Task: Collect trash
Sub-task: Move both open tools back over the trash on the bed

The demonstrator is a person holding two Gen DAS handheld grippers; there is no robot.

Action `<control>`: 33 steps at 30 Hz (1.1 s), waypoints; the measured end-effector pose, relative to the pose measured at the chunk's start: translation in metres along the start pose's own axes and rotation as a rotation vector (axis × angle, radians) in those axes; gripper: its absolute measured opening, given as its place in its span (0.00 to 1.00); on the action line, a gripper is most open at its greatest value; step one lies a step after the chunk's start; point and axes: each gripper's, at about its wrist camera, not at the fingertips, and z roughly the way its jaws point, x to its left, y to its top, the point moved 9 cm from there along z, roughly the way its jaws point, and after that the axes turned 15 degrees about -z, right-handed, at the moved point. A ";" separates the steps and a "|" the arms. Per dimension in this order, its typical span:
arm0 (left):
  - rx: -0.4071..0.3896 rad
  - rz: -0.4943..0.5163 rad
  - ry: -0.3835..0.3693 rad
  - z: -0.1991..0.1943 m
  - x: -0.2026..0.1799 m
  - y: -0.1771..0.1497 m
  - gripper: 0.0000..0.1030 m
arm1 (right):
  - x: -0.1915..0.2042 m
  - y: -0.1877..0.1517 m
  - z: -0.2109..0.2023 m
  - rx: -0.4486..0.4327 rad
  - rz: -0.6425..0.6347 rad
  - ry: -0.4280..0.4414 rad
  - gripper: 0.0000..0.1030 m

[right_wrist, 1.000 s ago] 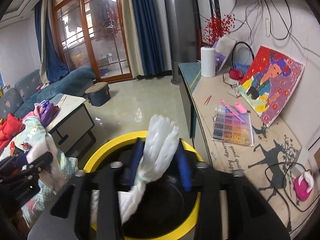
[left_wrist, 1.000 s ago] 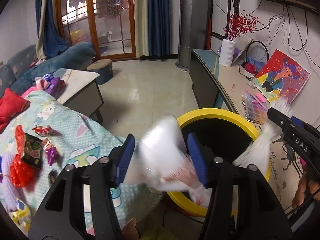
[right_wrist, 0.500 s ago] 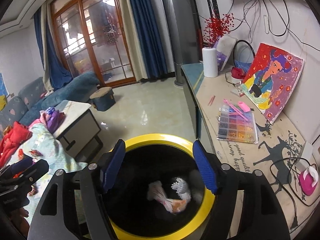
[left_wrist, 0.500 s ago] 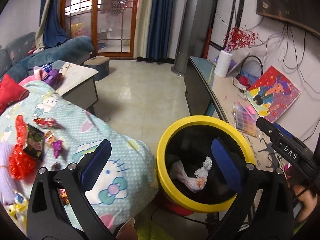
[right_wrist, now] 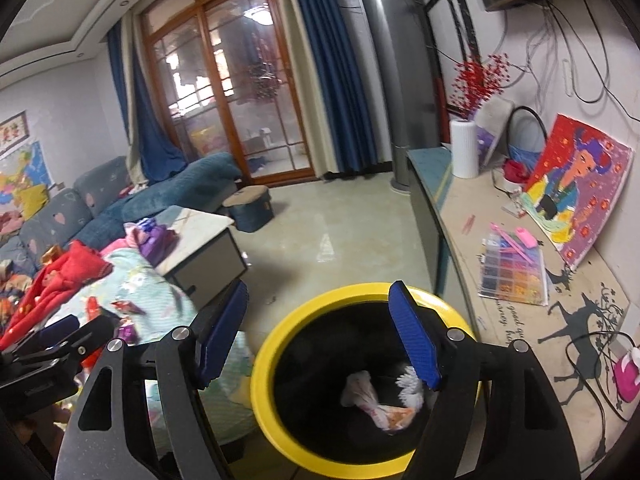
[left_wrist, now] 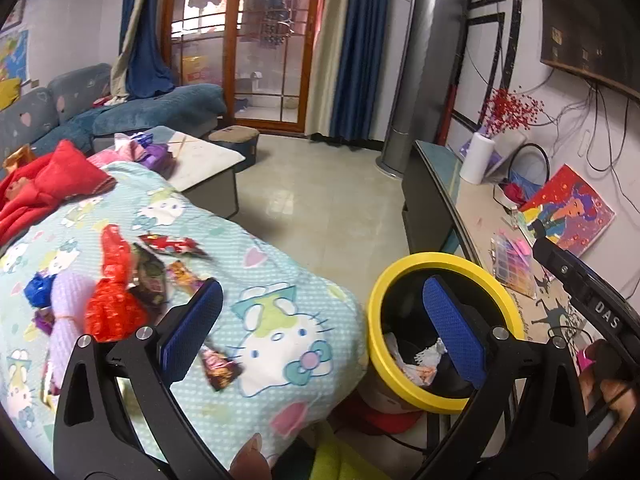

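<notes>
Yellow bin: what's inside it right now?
Inside the bin lie a crumpled white wrapper with orange print and a white frilly piece. The right gripper's finger covers part of the interior, so anything more there is hidden.

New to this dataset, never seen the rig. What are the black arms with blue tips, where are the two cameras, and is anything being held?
There is no robot. A person carries a hand-held claw in each hand, and each claw has a fisheye camera looking along its two blue-padded fingers. One picture is from the left claw, the other from the right claw; each also catches the other claw at its edge.

Both claws have just been opening and now hold nothing. Two pale wrappers lie inside the yellow-rimmed bin.

More trash waits on the cartoon-cat blanket: a red crinkly wrapper, a lilac bundle and several small snack packets.
</notes>
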 end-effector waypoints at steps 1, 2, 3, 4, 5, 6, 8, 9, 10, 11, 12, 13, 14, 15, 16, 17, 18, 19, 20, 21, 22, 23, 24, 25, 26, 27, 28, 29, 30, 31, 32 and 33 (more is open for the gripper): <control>-0.007 -0.004 0.006 -0.004 0.007 0.002 0.90 | 0.006 0.002 -0.001 -0.004 -0.004 0.012 0.69; -0.011 -0.008 0.010 -0.005 0.010 0.003 0.90 | 0.012 0.003 -0.003 -0.008 -0.009 0.020 0.69; -0.017 -0.012 0.016 -0.008 0.015 0.004 0.90 | 0.018 0.005 -0.004 -0.012 -0.014 0.029 0.70; -0.020 -0.015 0.018 -0.010 0.018 0.006 0.90 | 0.022 0.006 -0.005 -0.016 -0.020 0.036 0.71; -0.023 -0.016 0.019 -0.011 0.021 0.007 0.90 | 0.028 0.007 -0.007 -0.021 -0.029 0.042 0.71; -0.028 -0.016 0.022 -0.013 0.023 0.007 0.90 | 0.034 0.009 -0.008 -0.027 -0.038 0.049 0.71; -0.041 -0.019 0.031 -0.018 0.031 0.009 0.90 | 0.043 0.011 -0.010 -0.033 -0.046 0.066 0.72; -0.046 -0.022 0.035 -0.020 0.034 0.011 0.90 | 0.048 0.012 -0.011 -0.033 -0.046 0.079 0.72; -0.053 -0.027 0.041 -0.022 0.039 0.012 0.90 | 0.053 0.011 -0.011 -0.031 -0.047 0.089 0.73; -0.057 -0.032 0.047 -0.024 0.043 0.013 0.90 | 0.057 0.012 -0.011 -0.029 -0.049 0.100 0.73; -0.060 -0.036 0.050 -0.025 0.046 0.014 0.90 | 0.062 0.012 -0.011 -0.026 -0.051 0.109 0.73; -0.063 -0.039 0.055 -0.026 0.049 0.015 0.90 | 0.067 0.012 -0.012 -0.025 -0.054 0.116 0.73; -0.067 -0.042 0.060 -0.028 0.053 0.018 0.90 | 0.072 0.012 -0.012 -0.023 -0.058 0.126 0.73; -0.077 -0.045 0.067 -0.030 0.057 0.021 0.90 | 0.077 0.012 -0.012 -0.023 -0.061 0.132 0.73; -0.086 -0.048 0.074 -0.032 0.061 0.023 0.90 | 0.083 0.013 -0.013 -0.023 -0.066 0.141 0.73; -0.091 -0.050 0.078 -0.034 0.064 0.024 0.90 | 0.087 0.013 -0.013 -0.022 -0.072 0.150 0.73; -0.100 -0.056 0.084 -0.036 0.070 0.027 0.90 | 0.093 0.013 -0.014 -0.022 -0.077 0.159 0.73; -0.105 -0.059 0.089 -0.038 0.072 0.028 0.90 | 0.097 0.013 -0.015 -0.023 -0.081 0.167 0.73; -0.112 -0.063 0.098 -0.039 0.077 0.030 0.90 | 0.102 0.012 -0.015 -0.022 -0.086 0.174 0.73; -0.116 -0.065 0.104 -0.040 0.080 0.032 0.90 | 0.108 0.012 -0.015 -0.021 -0.090 0.183 0.73; -0.121 -0.071 0.113 -0.042 0.085 0.034 0.90 | 0.112 0.012 -0.015 -0.019 -0.091 0.191 0.73; -0.125 -0.076 0.118 -0.043 0.090 0.034 0.90 | 0.116 0.012 -0.015 -0.018 -0.093 0.201 0.73; -0.129 -0.082 0.126 -0.045 0.094 0.036 0.90 | 0.122 0.012 -0.014 -0.015 -0.095 0.215 0.73; -0.134 -0.090 0.136 -0.047 0.101 0.038 0.90 | 0.128 0.012 -0.013 -0.012 -0.101 0.226 0.73; -0.137 -0.098 0.144 -0.048 0.107 0.039 0.90 | 0.133 0.012 -0.013 -0.009 -0.107 0.236 0.73; -0.140 -0.106 0.152 -0.049 0.113 0.041 0.90 | 0.141 0.012 -0.012 -0.004 -0.116 0.249 0.73; -0.144 -0.117 0.163 -0.050 0.120 0.043 0.90 | 0.147 0.012 -0.012 -0.001 -0.123 0.261 0.73; -0.147 -0.125 0.172 -0.051 0.126 0.045 0.90 | 0.154 0.012 -0.012 0.002 -0.129 0.272 0.73; -0.153 -0.138 0.182 -0.053 0.134 0.048 0.90 | 0.162 0.011 -0.012 0.007 -0.139 0.288 0.73; -0.158 -0.147 0.188 -0.055 0.140 0.049 0.90 | 0.169 0.011 -0.012 0.009 -0.148 0.297 0.73; -0.163 -0.158 0.195 -0.057 0.147 0.050 0.90 | 0.177 0.010 -0.013 0.010 -0.158 0.307 0.73; -0.167 -0.170 0.200 -0.058 0.154 0.053 0.90 | 0.185 0.010 -0.013 0.011 -0.167 0.315 0.73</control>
